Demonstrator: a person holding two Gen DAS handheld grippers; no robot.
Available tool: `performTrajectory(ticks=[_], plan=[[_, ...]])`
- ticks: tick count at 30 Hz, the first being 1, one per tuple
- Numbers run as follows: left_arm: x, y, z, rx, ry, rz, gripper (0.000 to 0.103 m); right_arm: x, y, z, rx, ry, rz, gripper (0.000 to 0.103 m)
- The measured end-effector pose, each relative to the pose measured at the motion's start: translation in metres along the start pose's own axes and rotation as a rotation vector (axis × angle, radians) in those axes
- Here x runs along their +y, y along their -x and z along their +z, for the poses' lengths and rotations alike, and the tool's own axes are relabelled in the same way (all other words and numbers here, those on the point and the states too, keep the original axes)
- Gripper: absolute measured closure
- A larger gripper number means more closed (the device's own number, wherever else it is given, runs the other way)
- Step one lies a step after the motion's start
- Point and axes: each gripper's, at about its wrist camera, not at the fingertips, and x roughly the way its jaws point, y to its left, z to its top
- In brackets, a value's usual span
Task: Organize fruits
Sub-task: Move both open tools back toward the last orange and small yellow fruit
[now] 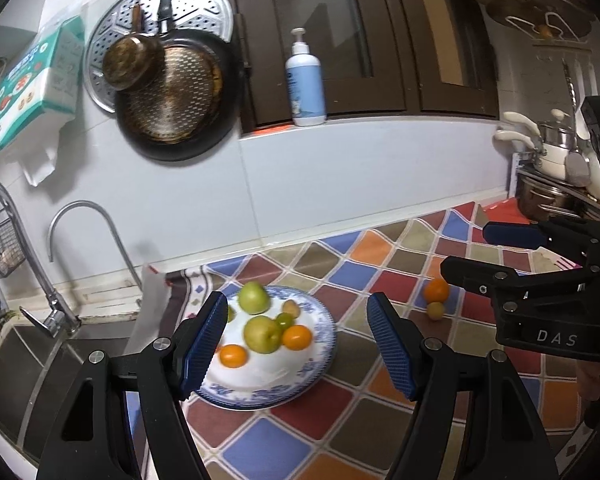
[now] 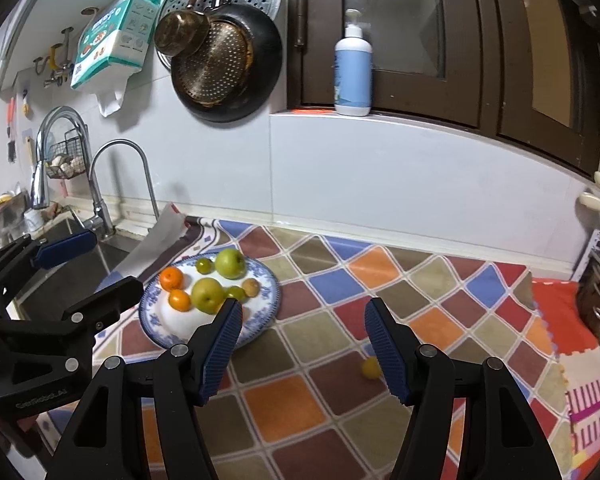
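Observation:
A blue-and-white plate [image 1: 320, 356] [image 2: 266, 312] on the patterned mat holds two green apples [image 1: 253, 297] [image 2: 229, 263], oranges [image 1: 297, 337] [image 2: 171, 279] and small greenish fruits. An orange [image 1: 436, 290] and a small yellow fruit [image 1: 435, 310] [image 2: 371, 368] lie on the mat right of the plate. My left gripper [image 1: 296, 344] is open and empty above the plate's near side; it also shows in the right wrist view [image 2: 84, 264]. My right gripper [image 2: 302, 348] is open and empty, its right finger beside the yellow fruit; it also shows in the left wrist view [image 1: 472, 252].
A sink with faucets [image 1: 56, 312] [image 2: 100, 216] lies left of the mat. Pans [image 1: 176, 100] hang on the wall. A pump bottle [image 1: 305, 84] stands on the sill. Pots [image 1: 556, 168] stand at the right.

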Motion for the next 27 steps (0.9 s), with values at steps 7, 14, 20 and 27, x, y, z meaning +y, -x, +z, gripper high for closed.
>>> performTrajectory(ticks=[7, 14, 20, 27], plan=[[-0.036, -0.011, 0.002, 0.002, -0.024, -0.032, 0.031, -0.029, 0.005, -0.01, 0.016, 0.01, -0.022, 0.039], [-0.066, -0.033, 0.002, 0.024, -0.05, -0.077, 0.032, -0.061, 0.001, -0.019, 0.04, 0.011, -0.04, 0.039], [-0.087, -0.062, 0.001, 0.067, -0.072, -0.13, 0.032, -0.083, -0.013, -0.028, 0.074, 0.015, -0.045, 0.039], [-0.108, -0.098, -0.002, 0.128, -0.098, -0.199, 0.032, -0.107, -0.037, -0.036, 0.119, 0.003, -0.047, 0.039]])
